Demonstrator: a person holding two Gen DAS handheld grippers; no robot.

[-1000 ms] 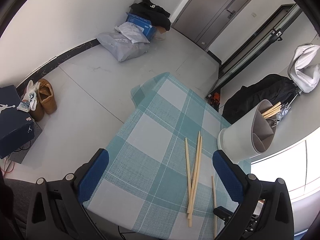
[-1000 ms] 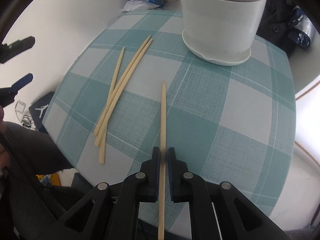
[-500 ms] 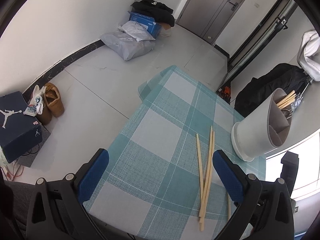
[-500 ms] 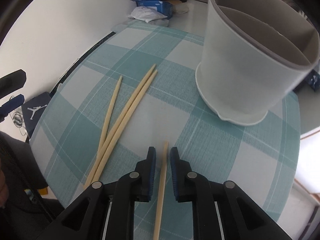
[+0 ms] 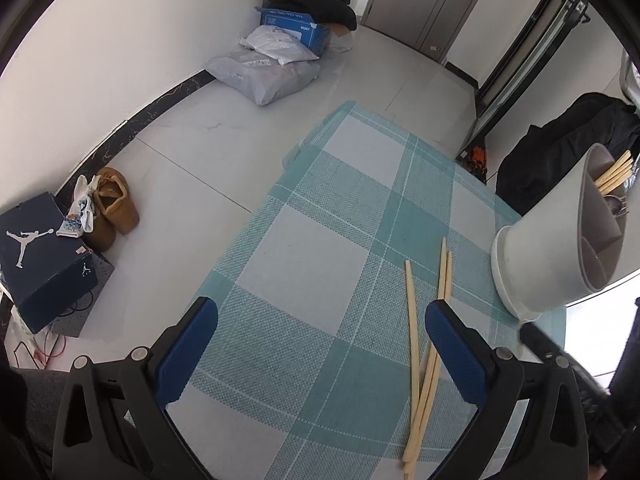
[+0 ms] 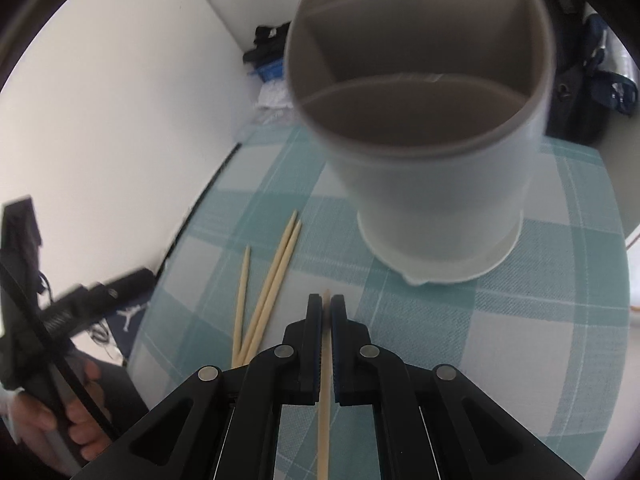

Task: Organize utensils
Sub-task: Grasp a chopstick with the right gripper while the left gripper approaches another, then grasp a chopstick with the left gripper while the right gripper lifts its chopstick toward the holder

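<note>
with the right gripper point(image 6: 326, 312) pinching one chopstick point(image 6: 324, 420), tip it upright over the divided holder point(image 6: 420, 80) at twelve o'clock before releasing; left gripper point(image 5: 320, 344) hangs spread.

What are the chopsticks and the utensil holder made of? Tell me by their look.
Chopsticks: probably bamboo or pale wood, matte, going by the even tan colour and tapered tips. Utensil holder: likely plastic, smooth satin white outside with a grey divided inner; ceramic cannot be ruled out.
</note>
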